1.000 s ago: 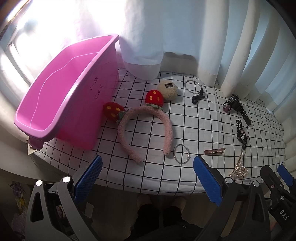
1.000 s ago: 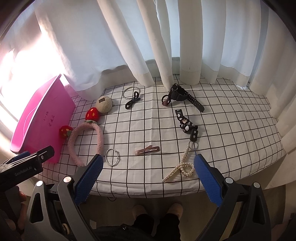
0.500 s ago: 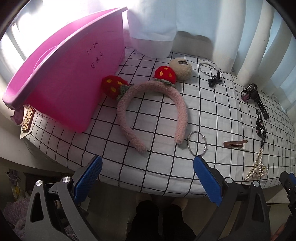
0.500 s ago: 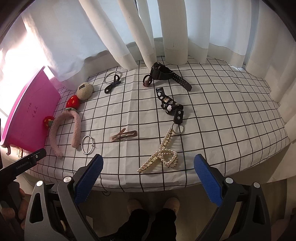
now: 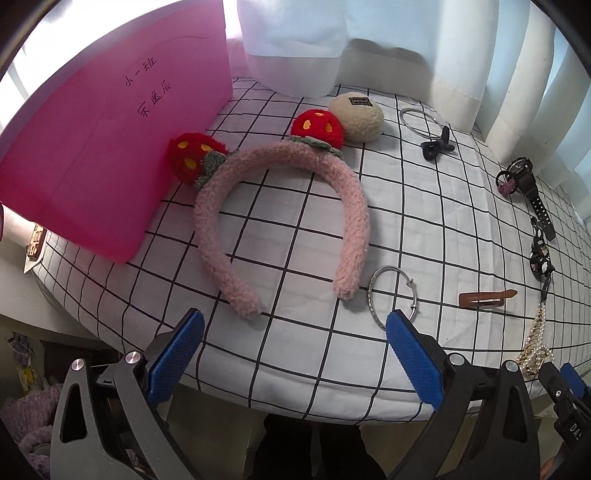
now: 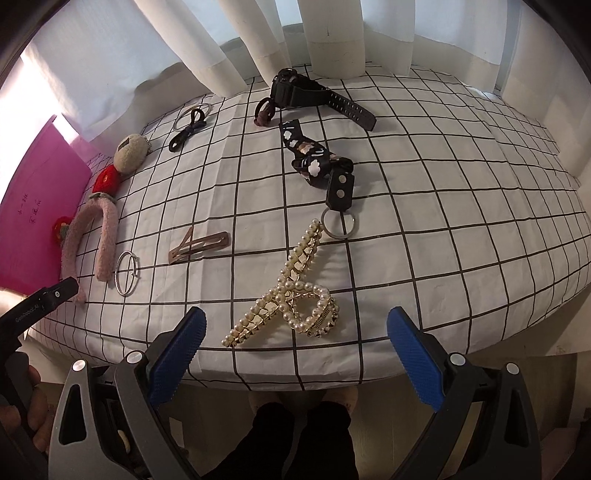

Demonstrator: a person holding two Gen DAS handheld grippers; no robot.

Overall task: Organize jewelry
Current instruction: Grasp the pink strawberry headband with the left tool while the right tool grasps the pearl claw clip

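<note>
Mostly fuzzy pink headband (image 5: 280, 218) (arched) w/ pearl clip (image 6: 291, 291)

White pleated curtains (image 6: 332, 33) fill frame top, backlit upper left; white black-grid tablecloth (image 6: 443, 221) covers centre; dim floor below.

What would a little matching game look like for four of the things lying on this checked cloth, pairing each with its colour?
Things:
1. fluffy fabric headband
2. chunky plastic wristwatch
3. beaded metal claw clip
4. big plastic storage bin

Colours:
A. black
B. bright magenta
C. pale pink
D. gold with pearls

Pairs: 1-C, 2-A, 3-D, 4-B
</note>
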